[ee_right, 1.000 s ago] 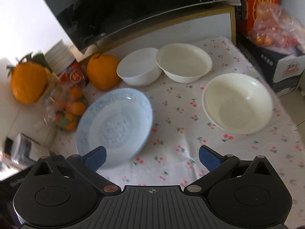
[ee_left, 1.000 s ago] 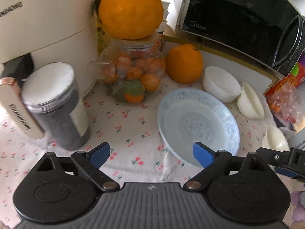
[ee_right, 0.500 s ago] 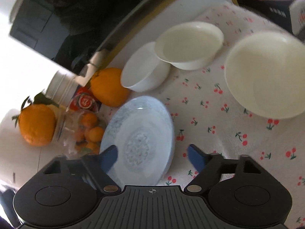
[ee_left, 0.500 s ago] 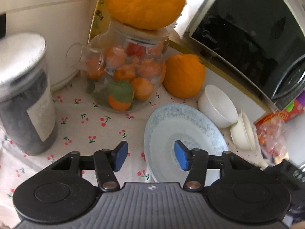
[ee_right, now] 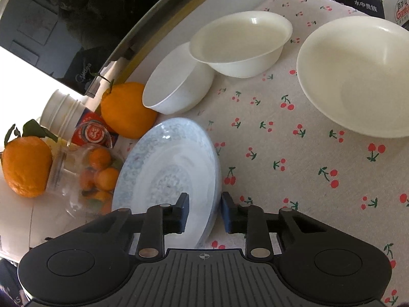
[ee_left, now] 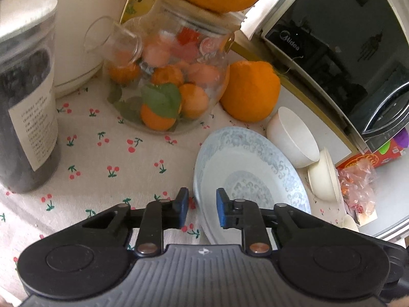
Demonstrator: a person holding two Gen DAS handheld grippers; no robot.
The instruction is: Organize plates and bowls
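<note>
A pale blue patterned plate (ee_left: pixel 255 168) lies on the cherry-print cloth. My left gripper (ee_left: pixel 202 211) has its jaws narrowed around the plate's left rim. My right gripper (ee_right: pixel 204 212) has its jaws narrowed around the same plate's (ee_right: pixel 168 168) right rim; the plate looks tilted. A white bowl (ee_right: pixel 179 87) and a cream bowl (ee_right: pixel 242 43) sit behind it near the microwave, and a wide cream bowl (ee_right: pixel 358 76) sits to the right. The two back bowls also show in the left wrist view: white bowl (ee_left: pixel 294 138), cream bowl (ee_left: pixel 324 179).
A glass jar of small oranges (ee_left: pixel 168 81) with a large orange on top stands left of the plate. Another large orange (ee_left: pixel 250 92) sits behind it. A dark canister (ee_left: pixel 25 102) stands at far left. A black microwave (ee_left: pixel 345 38) lines the back. Boxes (ee_right: pixel 370 0) stand at the right.
Both grippers moved in to the blue plate and narrowed their jaws onto opposite rims. The plate now looks tipped up on one side.
</note>
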